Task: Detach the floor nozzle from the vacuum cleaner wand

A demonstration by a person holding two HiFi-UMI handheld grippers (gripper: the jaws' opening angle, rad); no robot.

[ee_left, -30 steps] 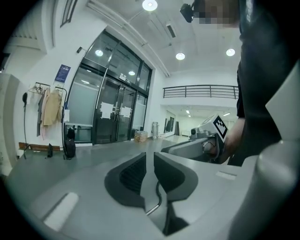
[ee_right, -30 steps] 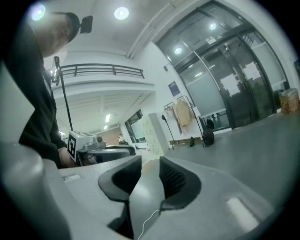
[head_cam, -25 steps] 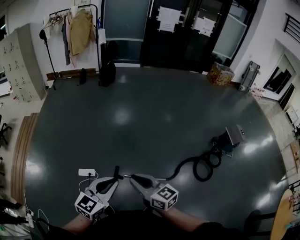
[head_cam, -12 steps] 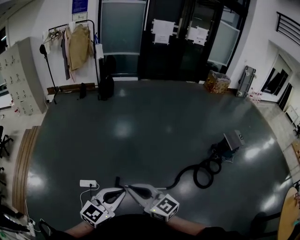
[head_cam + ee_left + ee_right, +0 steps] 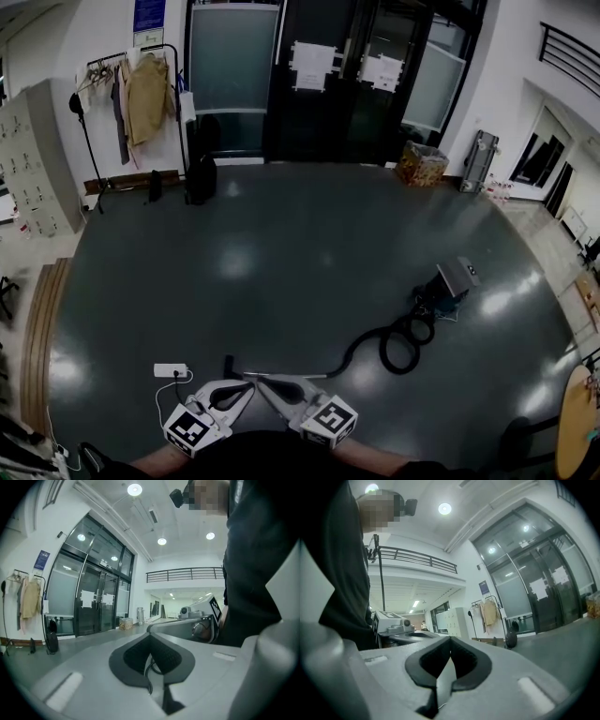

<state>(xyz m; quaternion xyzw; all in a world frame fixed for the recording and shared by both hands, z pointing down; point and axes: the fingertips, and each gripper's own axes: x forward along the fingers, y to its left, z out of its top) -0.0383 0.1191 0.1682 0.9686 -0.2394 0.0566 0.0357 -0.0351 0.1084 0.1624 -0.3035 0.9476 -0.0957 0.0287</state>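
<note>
I am holding 2 grippers at the bottom centre of the frame, the left gripper [image 5: 246, 385] and the right gripper [image 5: 262, 381] both closed on nothing. The floor nozzle [image 5: 228, 363] and wand [image 5: 298, 375] are lying just above their tips, with the hose [image 5: 367, 336] trailing right.

Ceiling lights [image 5: 134, 489] glare off the floor [image 5: 309, 234]; fisheye edges darken.

Floor layout, near to far.
My left gripper [image 5: 245, 385] and right gripper [image 5: 263, 382] sit side by side nearest me, tips by the wand [image 5: 291, 377] lying on the floor [image 5: 281, 234]. Power strip [image 5: 172, 371] to its left, hose [image 5: 401, 343] coiled right, vacuum body [image 5: 456, 280] beyond, coat rack [image 5: 131, 94] far left, doors [image 5: 328, 84] behind.
</note>
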